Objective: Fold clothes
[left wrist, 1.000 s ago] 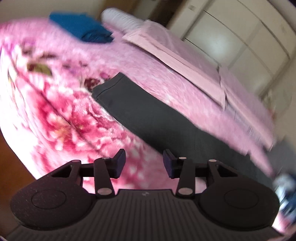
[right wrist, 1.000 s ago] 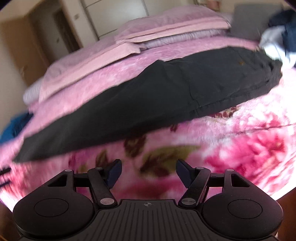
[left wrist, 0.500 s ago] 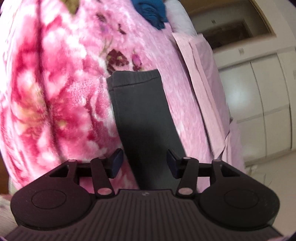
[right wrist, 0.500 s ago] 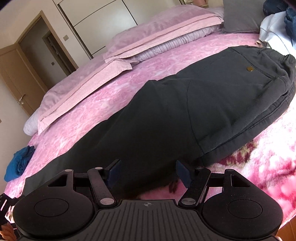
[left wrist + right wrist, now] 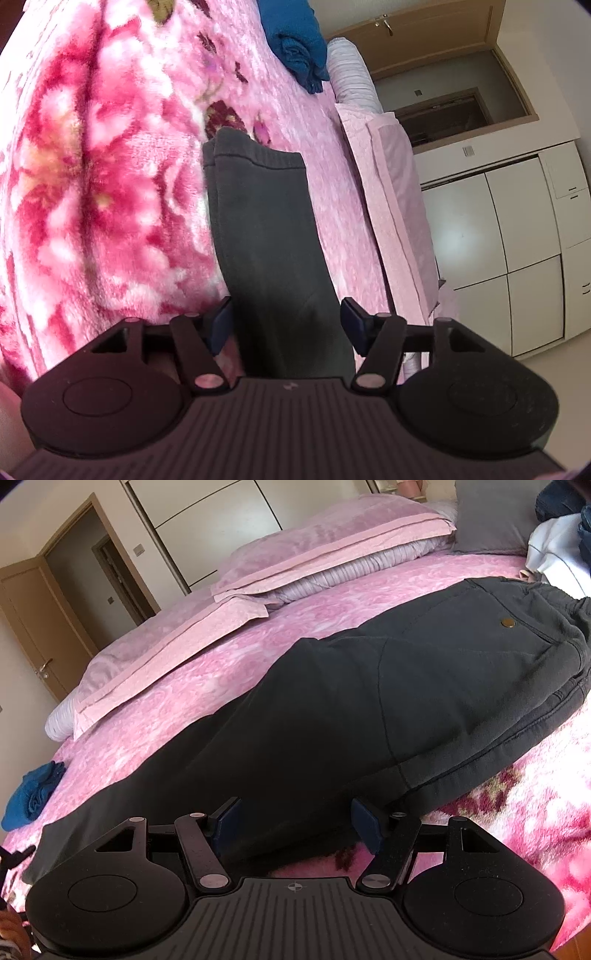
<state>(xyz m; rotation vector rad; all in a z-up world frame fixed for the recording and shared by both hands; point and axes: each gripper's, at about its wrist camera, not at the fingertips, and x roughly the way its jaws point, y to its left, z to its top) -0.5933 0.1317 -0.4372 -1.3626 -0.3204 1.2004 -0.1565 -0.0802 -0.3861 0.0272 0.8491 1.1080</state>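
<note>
Right wrist: trousers (image 5: 369, 709) seemingly between tongs (image 5: 295, 823)

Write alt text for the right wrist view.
Dark grey trousers lie flat on a pink floral blanket, with the open right gripper poised over their near edge. Pink pillows lie behind.

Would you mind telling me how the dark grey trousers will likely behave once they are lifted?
The dark grey trousers will probably droop limply, since they lie flat following the pink blanket. The thick seamed fabric looks fairly heavy. The plush blanket may drag on them if pulled.
</note>
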